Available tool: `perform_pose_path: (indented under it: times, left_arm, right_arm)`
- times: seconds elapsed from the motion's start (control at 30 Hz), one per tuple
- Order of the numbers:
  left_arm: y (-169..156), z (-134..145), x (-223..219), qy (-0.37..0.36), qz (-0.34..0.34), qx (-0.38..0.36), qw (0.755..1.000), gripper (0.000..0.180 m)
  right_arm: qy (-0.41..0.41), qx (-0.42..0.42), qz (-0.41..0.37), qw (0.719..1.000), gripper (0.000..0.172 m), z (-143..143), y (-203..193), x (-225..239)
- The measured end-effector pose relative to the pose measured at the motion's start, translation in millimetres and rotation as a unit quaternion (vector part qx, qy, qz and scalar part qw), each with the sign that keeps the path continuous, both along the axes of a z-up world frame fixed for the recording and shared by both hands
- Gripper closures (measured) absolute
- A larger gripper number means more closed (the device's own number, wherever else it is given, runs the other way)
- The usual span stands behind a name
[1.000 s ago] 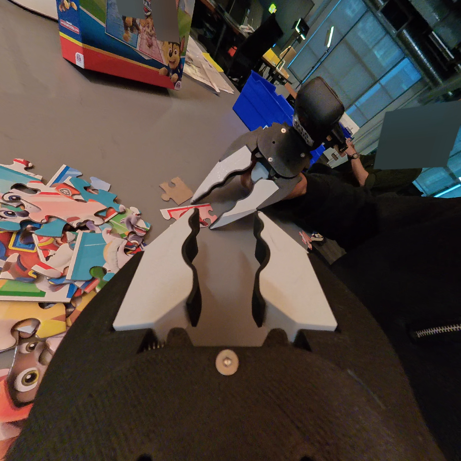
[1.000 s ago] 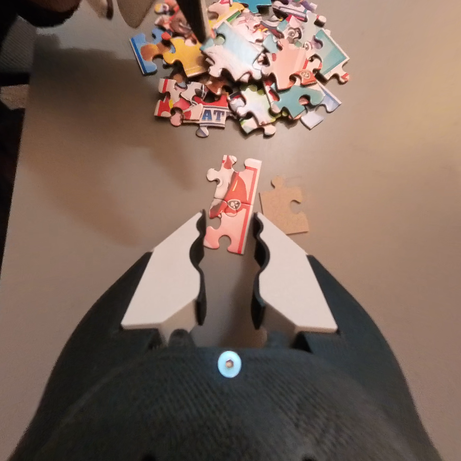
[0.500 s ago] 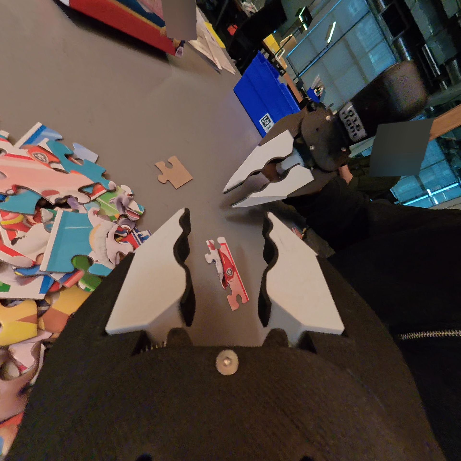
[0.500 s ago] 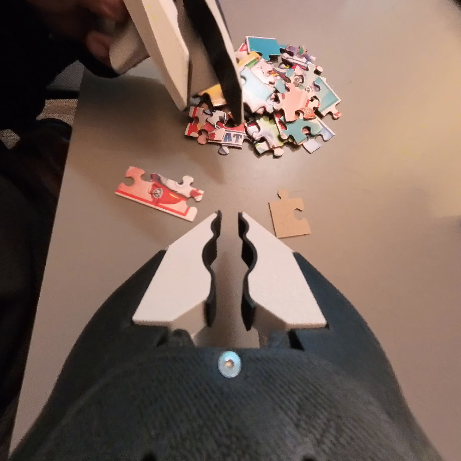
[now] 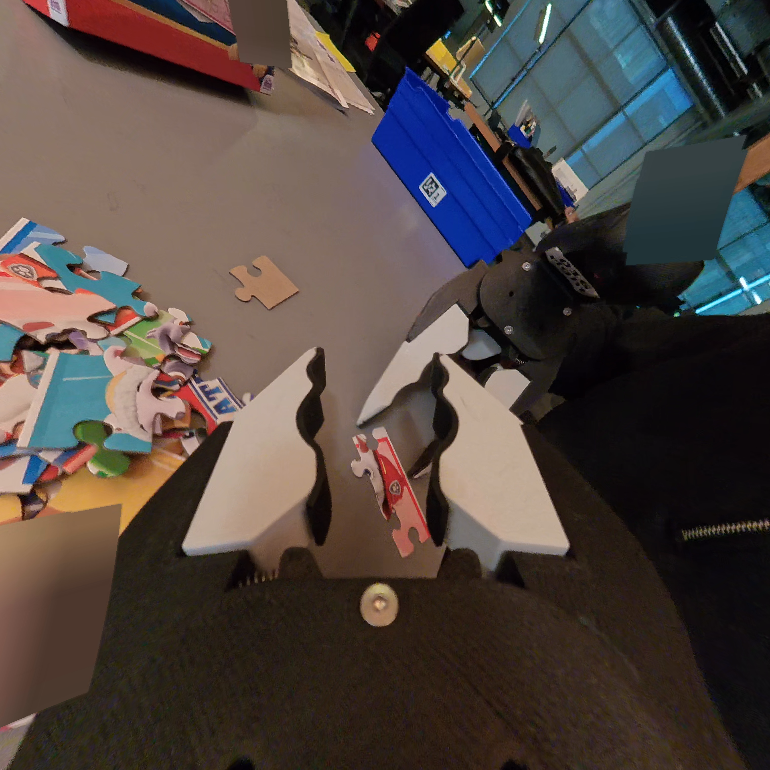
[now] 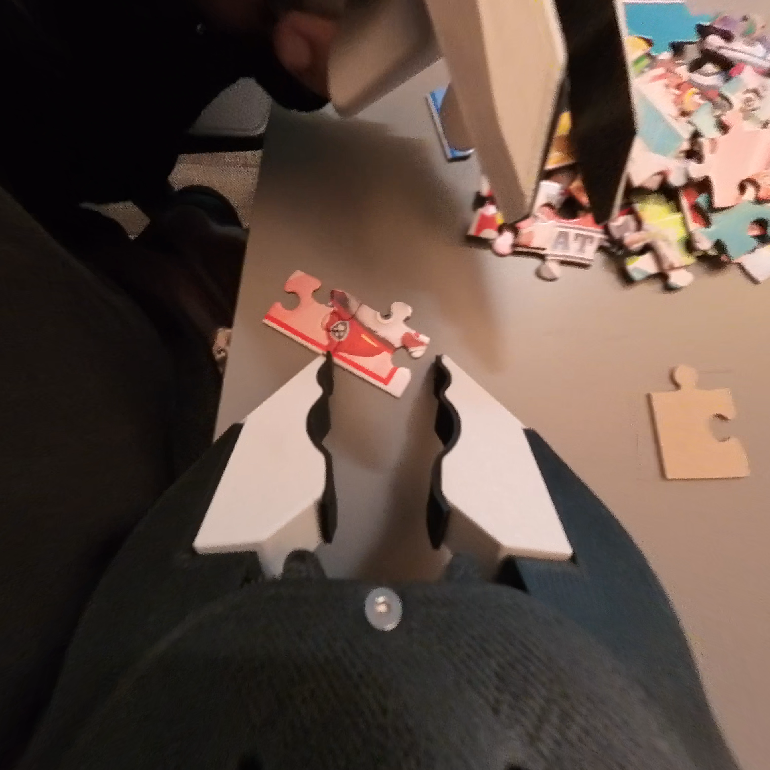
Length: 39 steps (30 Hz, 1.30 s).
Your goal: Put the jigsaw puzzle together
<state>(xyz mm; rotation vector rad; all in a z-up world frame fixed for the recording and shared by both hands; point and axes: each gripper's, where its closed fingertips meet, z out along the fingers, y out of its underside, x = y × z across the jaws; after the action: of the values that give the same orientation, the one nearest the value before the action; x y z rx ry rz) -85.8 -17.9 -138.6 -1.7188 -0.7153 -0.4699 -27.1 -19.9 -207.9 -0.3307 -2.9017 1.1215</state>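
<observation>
A red pair of joined puzzle pieces (image 6: 346, 333) lies flat on the grey table near its edge. My right gripper (image 6: 382, 362) is open and empty just short of the pair, and its left fingertip (image 6: 327, 366) overlaps the pair's near edge. My left gripper (image 5: 377, 358) is open and empty. It hovers above the table, so the red pair (image 5: 389, 487) shows between its fingers from above. In the right wrist view the left gripper (image 6: 560, 216) hangs over the near rim of the puzzle pile (image 6: 687, 175). The right gripper's finger (image 5: 400, 387) shows just beyond the left one.
A face-down brown piece (image 5: 264, 283) (image 6: 700, 433) lies alone on the table. The pile of coloured pieces (image 5: 83, 375) lies at the left. A red puzzle box (image 5: 146, 37), papers (image 5: 325, 62) and a blue bin (image 5: 450, 175) are farther off. A person's dark sleeve (image 5: 646, 416) is at the right. My right fingertips sit around 9 cm from my left ones. Between my left fingertips and the face-down brown piece (image 5: 264, 283) there is roughly 11 cm.
The red pair, first between my right fingers, turned and ended up to their left. My right jaws narrowed on air, then opened again beside the pair. My left gripper came closer over it.
</observation>
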Motion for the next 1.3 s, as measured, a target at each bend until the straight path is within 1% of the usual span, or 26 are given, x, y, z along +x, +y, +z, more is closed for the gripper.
perform_pose_path:
  times: [0.07, 0.1, 0.13, 0.17, 0.2, 0.23, 0.3, 0.4, 0.43, 0.53, 0.6, 0.67, 0.73, 0.77, 0.83, 0.87, 0.9, 0.93, 0.97, 1.0, 1.03, 1.13, 1.17, 1.23, 1.3]
  left_arm:
    - [-6.6, 2.4, 8.3, 0.014, -0.014, -0.002, 1.000, 0.133]
    - [-10.5, 4.5, 12.4, 0.018, -0.021, -0.002, 1.000, 0.134]
    - [-14.0, 7.3, 16.9, 0.021, -0.028, 0.000, 0.999, 0.133]
    - [-16.7, 10.3, 22.4, 0.024, -0.035, 0.004, 0.999, 0.133]
    - [-18.6, 12.2, 29.3, 0.028, -0.043, 0.008, 0.999, 0.133]
    - [-19.8, 12.3, 37.2, 0.034, -0.053, 0.008, 0.998, 0.133]
    - [-21.8, 6.8, 53.3, 0.050, -0.068, -0.005, 0.996, 0.132]
    - [-25.7, -6.2, 76.9, 0.083, -0.087, -0.036, 0.992, 0.127]
    - [-27.6, -11.2, 86.7, 0.094, -0.100, -0.048, 0.989, 0.124]
    - [-34.5, -25.4, 116.8, 0.120, -0.148, -0.090, 0.978, 0.113]
    - [-37.2, -30.3, 124.3, 0.162, -0.145, -0.116, 0.969, 0.112]
    - [-37.0, -29.1, 127.6, 0.196, -0.132, -0.122, 0.964, 0.115]
    - [-36.1, -26.3, 132.9, 0.201, -0.134, -0.118, 0.963, 0.115]
    - [-36.0, -25.1, 134.5, 0.200, -0.135, -0.117, 0.963, 0.114]
    - [-35.9, -23.3, 133.8, 0.202, -0.129, -0.113, 0.964, 0.114]
    - [-35.9, -23.6, 132.9, 0.203, -0.126, -0.114, 0.964, 0.113]
    - [-36.1, -24.8, 131.8, 0.204, -0.124, -0.115, 0.964, 0.111]
    - [-35.7, -26.3, 131.2, 0.204, -0.123, -0.116, 0.964, 0.108]
    - [-34.9, -28.0, 132.4, 0.204, -0.128, -0.113, 0.964, 0.105]
    - [-33.2, -29.3, 135.7, 0.204, -0.139, -0.108, 0.963, 0.101]
    - [-31.2, -30.3, 138.7, 0.208, -0.148, -0.102, 0.961, 0.098]
    - [-25.3, -37.2, 140.5, 0.231, -0.158, -0.104, 0.955, 0.097]
    - [-23.9, -40.6, 140.3, 0.236, -0.159, -0.109, 0.953, 0.098]
    - [-22.4, -48.1, 138.2, 0.245, -0.157, -0.125, 0.948, 0.103]
    - [-22.3, -54.4, 130.6, 0.258, -0.140, -0.147, 0.945, 0.117]
  right_arm:
    - [0.030, 0.018, -0.003, 0.999, 0.131, -1.6, 1.5, 10.8]
    - [0.036, 0.023, -0.001, 0.999, 0.143, -1.2, 2.2, 18.5]
    - [0.033, 0.027, -0.002, 0.999, 0.147, -1.4, 2.6, 26.5]
    - [0.025, 0.026, -0.007, 0.999, 0.145, -1.6, 2.8, 33.7]
    - [0.019, 0.023, -0.010, 0.999, 0.137, -1.5, 2.6, 40.4]
    - [0.017, 0.022, -0.013, 1.000, 0.135, -1.3, 2.9, 46.1]
    - [0.007, 0.015, -0.019, 1.000, 0.135, -0.8, 1.7, 57.9]
    - [-0.032, -0.006, -0.020, 0.999, 0.134, 1.3, -9.5, 82.8]
    - [-0.025, -0.001, -0.029, 0.999, 0.134, 0.8, -10.7, 85.2]
    - [0.027, 0.022, -0.051, 0.998, 0.133, -1.6, -9.6, 85.6]
    - [0.076, 0.016, -0.069, 0.995, 0.124, 1.0, -11.8, 80.1]
    - [0.145, -0.003, -0.076, 0.986, 0.112, 5.0, -18.0, 72.5]
    - [0.202, 0.016, -0.075, 0.976, 0.104, -0.2, -19.8, 66.0]
    - [0.224, 0.033, -0.074, 0.971, 0.105, -4.1, -19.6, 63.3]
    - [0.254, 0.070, -0.071, 0.962, 0.114, -12.2, -18.1, 60.0]
    - [0.263, 0.085, -0.070, 0.958, 0.122, -14.6, -17.1, 59.9]
    - [0.279, 0.096, -0.071, 0.953, 0.127, -13.8, -15.8, 59.5]
    - [0.292, 0.107, -0.068, 0.948, 0.136, -11.8, -14.0, 60.3]
    - [0.298, 0.115, -0.062, 0.946, 0.138, -10.8, -12.5, 62.8]
    - [0.303, 0.119, -0.059, 0.944, 0.142, -8.7, -10.9, 64.8]
    - [0.311, 0.114, -0.056, 0.942, 0.149, -4.8, -10.2, 66.9]
    - [0.336, 0.083, -0.060, 0.936, 0.167, 11.1, -9.5, 69.1]
    - [0.344, 0.074, -0.062, 0.934, 0.171, 16.3, -8.9, 68.4]
    - [0.341, 0.057, -0.072, 0.936, 0.172, 22.4, -7.6, 66.4]
    - [0.323, 0.042, -0.081, 0.942, 0.172, 22.8, -7.2, 64.3]
